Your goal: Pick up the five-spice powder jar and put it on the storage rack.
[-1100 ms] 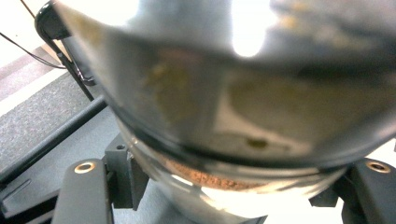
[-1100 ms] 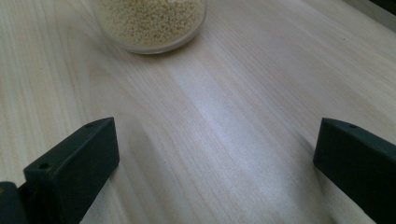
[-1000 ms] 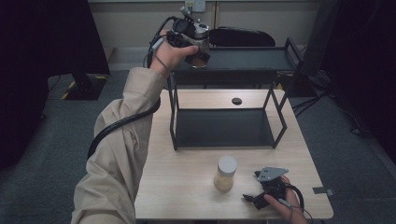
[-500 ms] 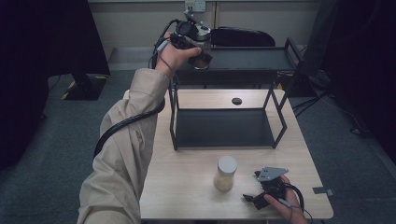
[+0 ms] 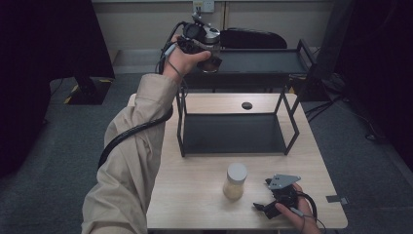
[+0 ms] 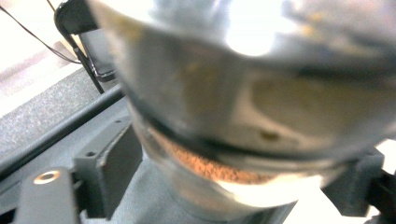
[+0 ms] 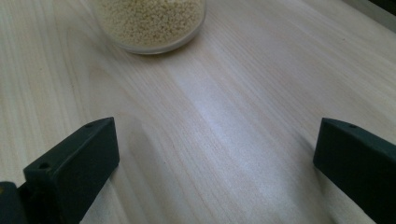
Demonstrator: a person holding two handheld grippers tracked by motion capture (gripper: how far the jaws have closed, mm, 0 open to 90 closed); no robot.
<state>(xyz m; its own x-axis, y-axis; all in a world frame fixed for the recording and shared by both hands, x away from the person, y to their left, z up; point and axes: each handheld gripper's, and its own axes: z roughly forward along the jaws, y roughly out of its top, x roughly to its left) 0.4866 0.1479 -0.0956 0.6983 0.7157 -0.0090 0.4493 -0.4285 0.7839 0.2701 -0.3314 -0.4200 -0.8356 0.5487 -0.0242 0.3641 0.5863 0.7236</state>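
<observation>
Left gripper (image 5: 208, 53): raised over the shelf rack's (image 5: 292, 124) top tier, jaws just opened wider, a jar of brown granules (image 6: 219, 172) seen between them; contact with the pads cannot be told. Right gripper (image 5: 265, 208): jaws spread, rested on the table (image 5: 204, 195). Jar of pale grains (image 5: 235, 181): standing just beside it.
</observation>
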